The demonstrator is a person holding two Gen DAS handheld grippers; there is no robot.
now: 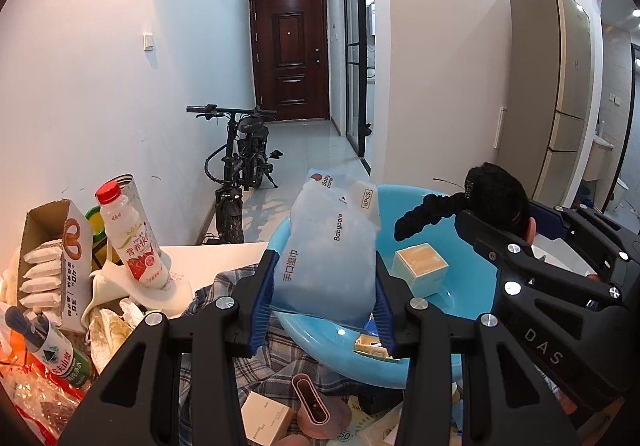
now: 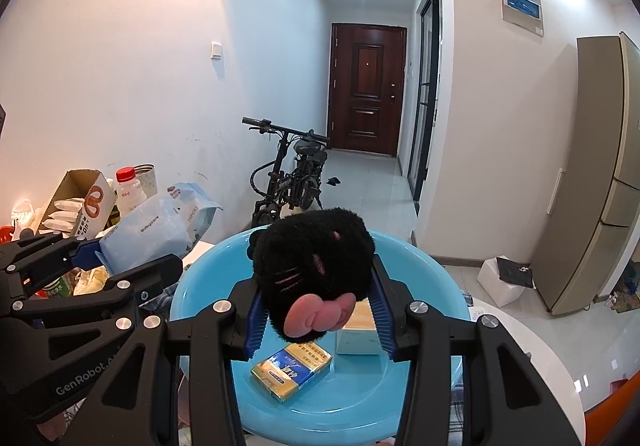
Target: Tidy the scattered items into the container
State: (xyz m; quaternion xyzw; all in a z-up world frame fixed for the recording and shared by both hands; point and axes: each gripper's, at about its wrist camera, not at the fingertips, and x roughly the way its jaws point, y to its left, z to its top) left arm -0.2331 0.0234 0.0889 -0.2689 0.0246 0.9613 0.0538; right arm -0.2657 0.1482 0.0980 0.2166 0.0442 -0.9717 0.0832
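The wipes pack (image 1: pixel 326 246) is a pale blue, soft plastic pouch printed "Babycare" and "6PCS". It stands upright between the blue pads of the left gripper (image 1: pixel 323 300), which is closed on its lower part, over the near rim of the blue basin (image 1: pixel 320 330). The right gripper (image 2: pixel 318 310) is closed on a black plush toy (image 2: pixel 316 266) with pink paw marks and a pink bow, held above the basin's middle.

Inside the basin lie a gold-and-blue carton (image 2: pixel 291 371) and a pale box (image 2: pixel 358 334). The right wrist view shows the carton whole; the left shows only its corner. Only the left view shows the plaid cloth (image 1: pixel 276 358) under the basin and the red-capped bottle (image 1: pixel 134 242) on the tabletop (image 1: pixel 224 256).
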